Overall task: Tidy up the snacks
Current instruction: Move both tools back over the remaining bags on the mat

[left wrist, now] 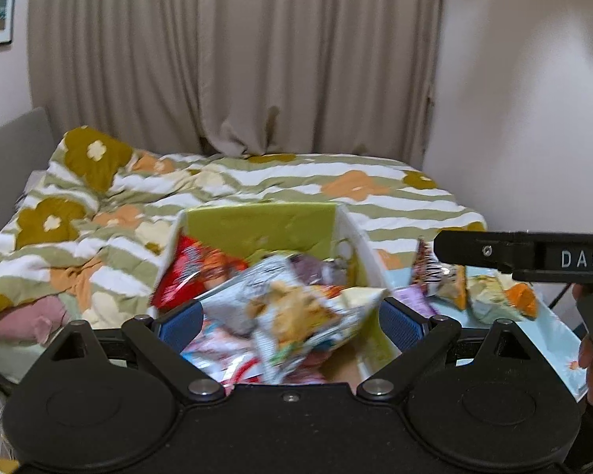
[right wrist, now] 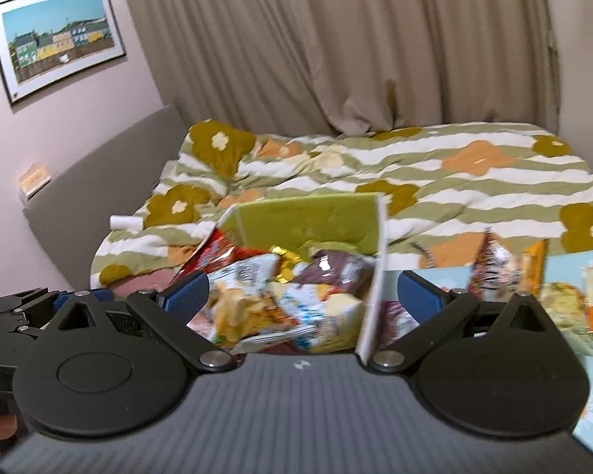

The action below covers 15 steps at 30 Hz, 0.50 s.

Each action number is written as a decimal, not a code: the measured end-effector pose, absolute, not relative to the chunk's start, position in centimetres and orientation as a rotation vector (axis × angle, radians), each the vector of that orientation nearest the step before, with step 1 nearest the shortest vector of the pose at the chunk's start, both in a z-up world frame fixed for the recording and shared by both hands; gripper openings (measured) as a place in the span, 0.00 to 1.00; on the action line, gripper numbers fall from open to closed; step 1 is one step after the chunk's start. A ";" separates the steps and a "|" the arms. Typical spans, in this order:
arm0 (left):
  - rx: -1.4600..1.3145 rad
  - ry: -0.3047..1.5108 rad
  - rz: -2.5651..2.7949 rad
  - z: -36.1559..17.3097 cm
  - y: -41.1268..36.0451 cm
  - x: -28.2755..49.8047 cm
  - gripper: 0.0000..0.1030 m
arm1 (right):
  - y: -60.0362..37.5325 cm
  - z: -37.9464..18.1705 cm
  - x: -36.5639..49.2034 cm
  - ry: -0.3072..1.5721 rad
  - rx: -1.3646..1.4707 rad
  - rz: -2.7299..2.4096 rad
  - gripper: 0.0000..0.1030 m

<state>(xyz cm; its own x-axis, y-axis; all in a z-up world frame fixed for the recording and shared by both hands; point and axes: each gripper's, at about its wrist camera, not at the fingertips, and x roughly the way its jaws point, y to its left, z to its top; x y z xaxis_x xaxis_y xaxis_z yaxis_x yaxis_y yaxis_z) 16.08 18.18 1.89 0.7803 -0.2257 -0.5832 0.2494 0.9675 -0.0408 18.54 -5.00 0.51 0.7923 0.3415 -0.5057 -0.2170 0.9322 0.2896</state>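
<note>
While both sets of jaws stand apart and empty, loose crinkled snack packets (left wrist: 490,296) are seen right of the green-lined white box (left wrist: 257,225), nearer the right gripper (right wrist: 302,300) than the left gripper (left wrist: 290,318).

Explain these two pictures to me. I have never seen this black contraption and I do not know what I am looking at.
There is no robot here. A person holds a hand tool in each hand, each with a two-finger gripper and a wide-angle camera that looks forward along the fingers. One picture comes from the left gripper, the other from the right gripper. The blue pads are the fingertips.

Both grippers are open and hold nothing that I can see. Below them stands a green box with white sides, full of snack bags, among them a red bag and a white chip bag. More snack bags lie on a light blue surface beside the box. Behind is a bed with a flowered cover, and curtains. The pictures are blurred.
</note>
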 end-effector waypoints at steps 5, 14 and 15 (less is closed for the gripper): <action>0.050 0.615 -0.304 2.0 13.4 16.3 0.95 | -10.0 1.2 17.7 0.546 0.243 0.205 1.00; 0.069 0.637 -0.396 1.2 2.2 18.1 0.95 | -21.9 0.3 18.1 0.554 0.231 0.048 1.00; 0.072 0.643 -0.405 1.0 0.9 18.4 0.95 | -23.2 0.0 18.3 0.564 0.228 0.034 1.00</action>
<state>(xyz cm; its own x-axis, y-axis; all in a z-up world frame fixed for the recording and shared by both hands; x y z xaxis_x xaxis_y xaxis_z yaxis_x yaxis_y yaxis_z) 18.40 0.94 0.99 0.7248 -0.3450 -0.5964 0.3893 0.9192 -0.0585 18.30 -23.17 0.01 0.8450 0.0946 -0.5263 0.0300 0.9743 0.2233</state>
